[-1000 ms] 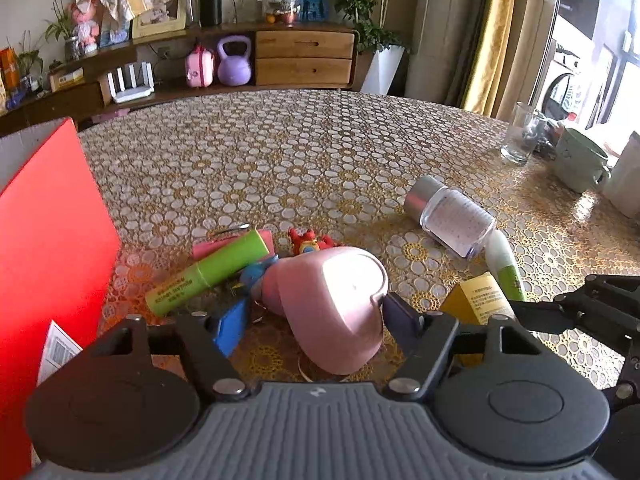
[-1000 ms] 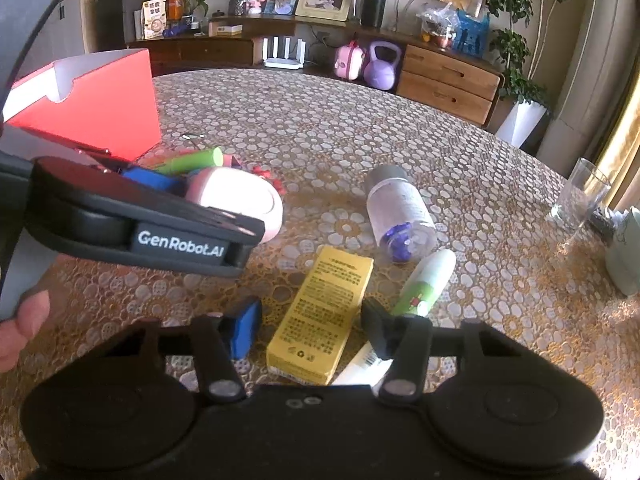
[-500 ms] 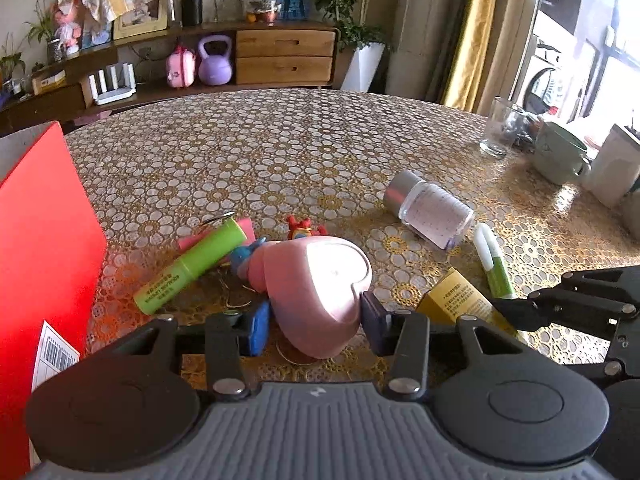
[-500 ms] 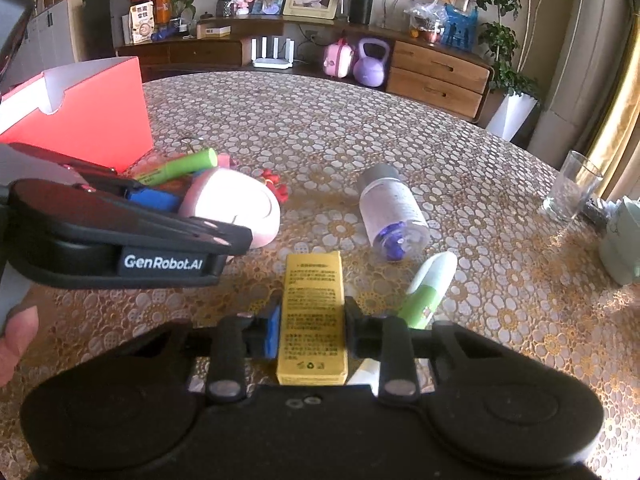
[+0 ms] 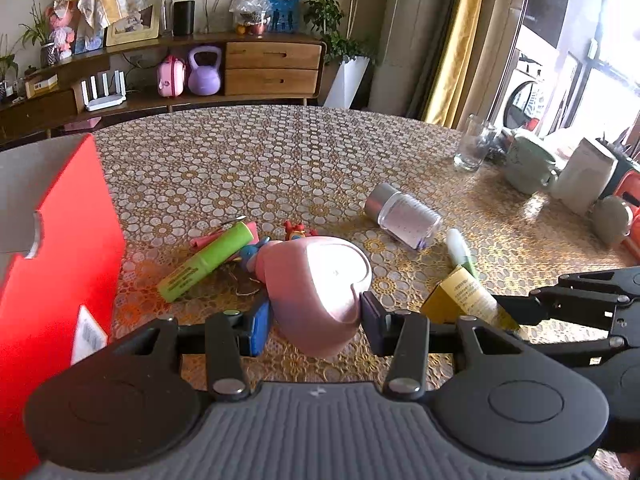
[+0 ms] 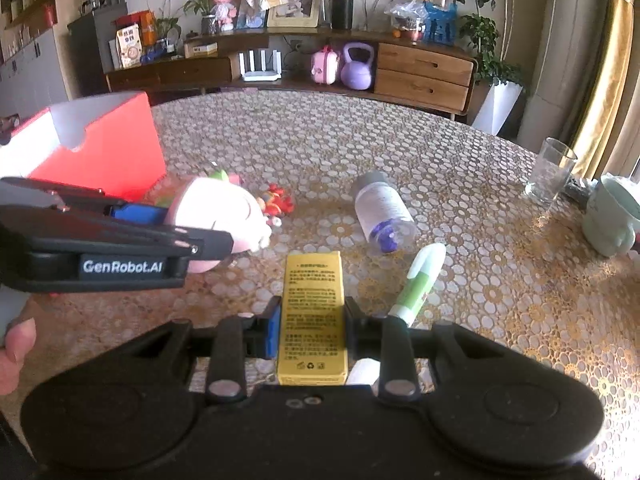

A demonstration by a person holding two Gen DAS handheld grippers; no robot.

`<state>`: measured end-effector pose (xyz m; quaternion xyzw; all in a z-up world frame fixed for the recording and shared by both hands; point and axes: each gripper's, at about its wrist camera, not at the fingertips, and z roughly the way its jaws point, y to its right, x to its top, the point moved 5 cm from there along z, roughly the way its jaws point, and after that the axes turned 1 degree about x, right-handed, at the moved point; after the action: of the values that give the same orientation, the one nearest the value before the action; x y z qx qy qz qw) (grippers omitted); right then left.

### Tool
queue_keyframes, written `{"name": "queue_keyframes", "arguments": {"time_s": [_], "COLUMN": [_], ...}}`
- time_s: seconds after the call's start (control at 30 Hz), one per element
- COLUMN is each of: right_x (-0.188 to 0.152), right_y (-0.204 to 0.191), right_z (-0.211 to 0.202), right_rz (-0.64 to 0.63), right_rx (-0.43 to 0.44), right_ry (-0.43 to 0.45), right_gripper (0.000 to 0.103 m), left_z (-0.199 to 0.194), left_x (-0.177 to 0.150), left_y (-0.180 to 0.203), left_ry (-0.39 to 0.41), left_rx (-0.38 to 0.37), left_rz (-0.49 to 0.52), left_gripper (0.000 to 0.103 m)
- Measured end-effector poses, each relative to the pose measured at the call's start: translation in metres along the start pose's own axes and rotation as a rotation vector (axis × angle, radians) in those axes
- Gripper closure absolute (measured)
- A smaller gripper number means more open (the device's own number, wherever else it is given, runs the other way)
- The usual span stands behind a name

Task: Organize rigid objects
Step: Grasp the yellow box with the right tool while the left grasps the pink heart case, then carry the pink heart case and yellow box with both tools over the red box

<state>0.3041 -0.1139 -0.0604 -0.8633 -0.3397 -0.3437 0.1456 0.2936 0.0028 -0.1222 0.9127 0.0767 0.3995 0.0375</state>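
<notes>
The left gripper (image 5: 314, 314) is clenched on a pink heart-shaped plastic case (image 5: 320, 280) at the lower centre of the left wrist view, its pads pressed to both flanks; the right gripper (image 6: 310, 326) is clamped on a yellow rectangular printed carton (image 6: 313, 312) at the lower centre of the right wrist view. A red cardboard box with a grey open flap (image 5: 52, 248) is seen along the left edge of the left wrist view, just beside a lime-green tube (image 5: 208, 260). A clear bottle with a silver cap (image 5: 402, 216) is lying on its side right of centre; a white-and-green tube (image 6: 420, 280) is lying just beside the carton. The upper middle of the lace-patterned round table (image 5: 280, 152) is left bare up to its far rim; a drinking glass (image 6: 550, 170) and a pale green mug (image 6: 612, 216) are set near the right edge.
</notes>
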Motion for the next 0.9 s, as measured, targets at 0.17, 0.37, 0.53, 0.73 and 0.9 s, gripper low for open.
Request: {"name": "queue_keyframes", "arguments": {"time_s": [0.17, 0.37, 0.53, 0.73, 0.9], "right_x": [0.008, 0.022, 0.035, 0.050, 0.062], "right_y": [-0.009, -0.030, -0.050, -0.080, -0.108], "right_z": [-0.024, -0.051, -0.071, -0.088, -0.098], "right_rz": [0.001, -0.028, -0.031, -0.056, -0.076], "right_rx": [0.009, 0.000, 0.010, 0.022, 0.038], "right_ry": [0.020, 0.036, 0.055, 0.082, 0.097], "right_gripper": [0.074, 0.074, 0.074, 0.074, 0.074], "left_z": [-0.027, -0.059, -0.085, -0.113, -0.136], "left_x": [0.003, 0.008, 0.011, 0.013, 0.014], "left_y": [-0.005, -0.014, -0.024, -0.035, -0.055], "left_ry": [0.014, 0.033, 0.041, 0.060, 0.074], "left_rx": [-0.021, -0.032, -0.048, -0.050, -0.049], "left_rz": [-0.001, -0.002, -0.006, -0.005, -0.014], "left_gripper": [0.057, 0.057, 0.057, 0.057, 0.057]}}
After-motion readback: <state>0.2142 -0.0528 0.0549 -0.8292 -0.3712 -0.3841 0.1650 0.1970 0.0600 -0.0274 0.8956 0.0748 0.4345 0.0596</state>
